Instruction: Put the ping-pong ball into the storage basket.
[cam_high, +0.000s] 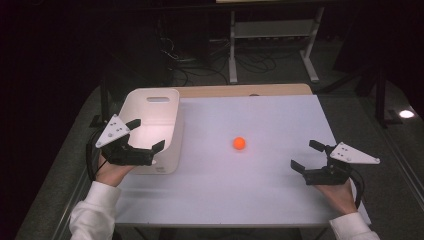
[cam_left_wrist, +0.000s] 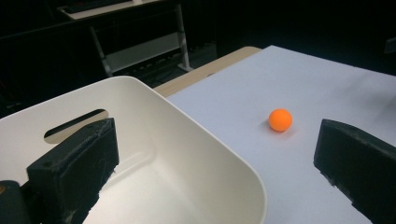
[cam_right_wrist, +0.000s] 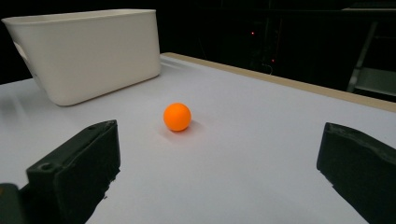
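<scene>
Your left gripper hangs over the near end of the white tub, its jaws spread wide with nothing between them; in the left gripper view one jaw sits above the tub's hollow inside and the other out over the bare worktop; your left hand holds it from the near left edge. Your right gripper sits low near the right edge of the worktop, jaws likewise spread wide and holding nothing; your right hand grips it from close to the near right corner. The orange ball rests on the worktop about midway across, well apart from both grippers and to the right of the tub without touching it; in the right gripper view the ball lies ahead between the two open jaws, with the tub farther off behind it to the left; in the left gripper view the ball lies beyond the tub's rim, on the open surface. The tub stands upright along the left edge, toward the far left corner, a handle slot cut in its far wall.
</scene>
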